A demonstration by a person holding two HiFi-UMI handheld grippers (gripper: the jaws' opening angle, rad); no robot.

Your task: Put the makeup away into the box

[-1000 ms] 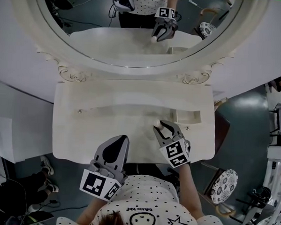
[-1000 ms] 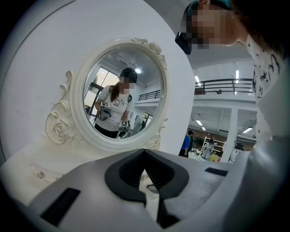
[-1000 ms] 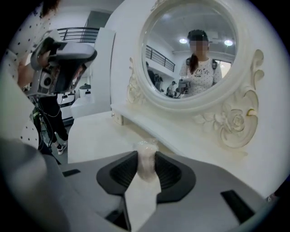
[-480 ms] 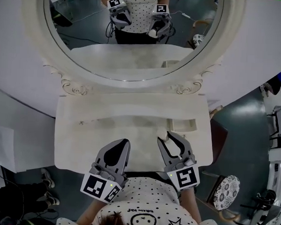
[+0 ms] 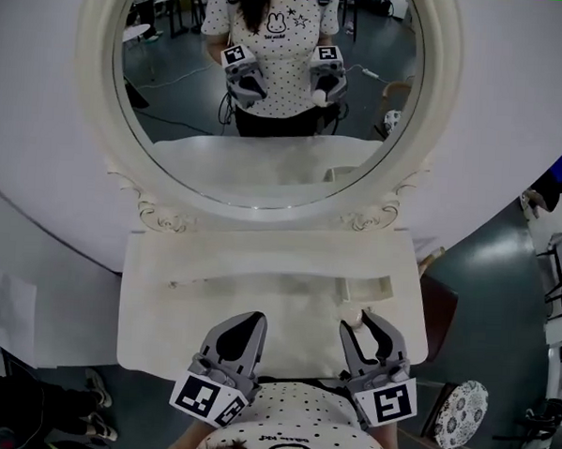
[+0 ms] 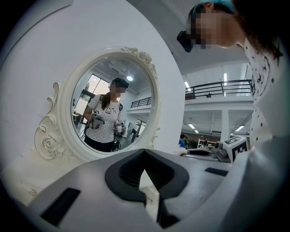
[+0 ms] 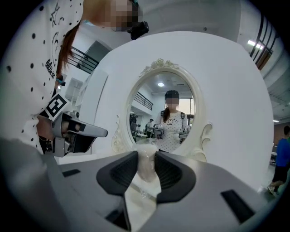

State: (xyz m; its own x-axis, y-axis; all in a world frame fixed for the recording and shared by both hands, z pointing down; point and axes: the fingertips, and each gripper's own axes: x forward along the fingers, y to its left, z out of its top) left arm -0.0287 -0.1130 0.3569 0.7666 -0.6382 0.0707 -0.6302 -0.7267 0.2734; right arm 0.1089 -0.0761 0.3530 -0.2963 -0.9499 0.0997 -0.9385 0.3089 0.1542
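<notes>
The right gripper (image 5: 360,321) clamps a pale makeup item (image 7: 146,165) over the tabletop's (image 5: 258,302) near right corner. It is not yet in the box (image 5: 383,284) just beyond. The left gripper (image 5: 252,320) is closed and empty.

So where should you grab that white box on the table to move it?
Probably the box by its thin near wall, from above, one jaw inside, one outside: it lies flat, open-topped and shallow, likely too wide to span. The left gripper is empty; the right gripper holds a small pale makeup piece.
</notes>
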